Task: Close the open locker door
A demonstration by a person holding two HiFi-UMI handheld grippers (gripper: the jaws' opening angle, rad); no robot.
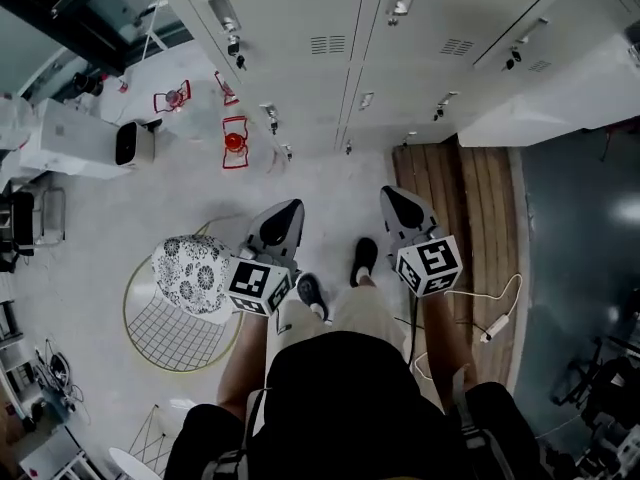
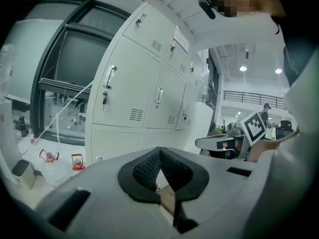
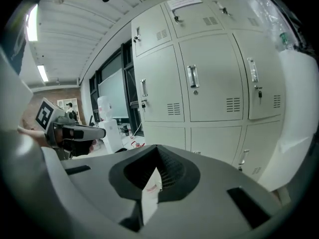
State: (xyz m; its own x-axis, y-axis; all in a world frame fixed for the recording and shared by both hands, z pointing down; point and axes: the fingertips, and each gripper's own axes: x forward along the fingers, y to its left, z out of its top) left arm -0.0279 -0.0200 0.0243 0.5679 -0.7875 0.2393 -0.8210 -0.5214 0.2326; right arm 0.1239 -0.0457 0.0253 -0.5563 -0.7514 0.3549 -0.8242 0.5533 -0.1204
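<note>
You stand on a pale floor point(image 1: 90, 238). At your left sits a round wire chair point(image 1: 180, 338), with red lanterns point(image 1: 234, 143) beyond it. Wooden planks point(image 1: 470, 198) and a white cable point(image 1: 496, 325) lie at your right, and lockers point(image 1: 300, 28) stand ahead.

Two grippers, the left gripper point(image 1: 288, 211) and the right gripper point(image 1: 397, 200), are in the middle of the head view, each with one marker cube point(image 1: 258, 283). Between them are two black shoes point(image 1: 365, 258). At upper left there are three small red lantern-like objects point(image 1: 234, 140) and one white box device point(image 1: 135, 143). One wire chair point(image 1: 180, 333) is at lower left, one white cable point(image 1: 495, 318) at right — and one open locker door point(image 1: 560, 98) at upper right.
</note>
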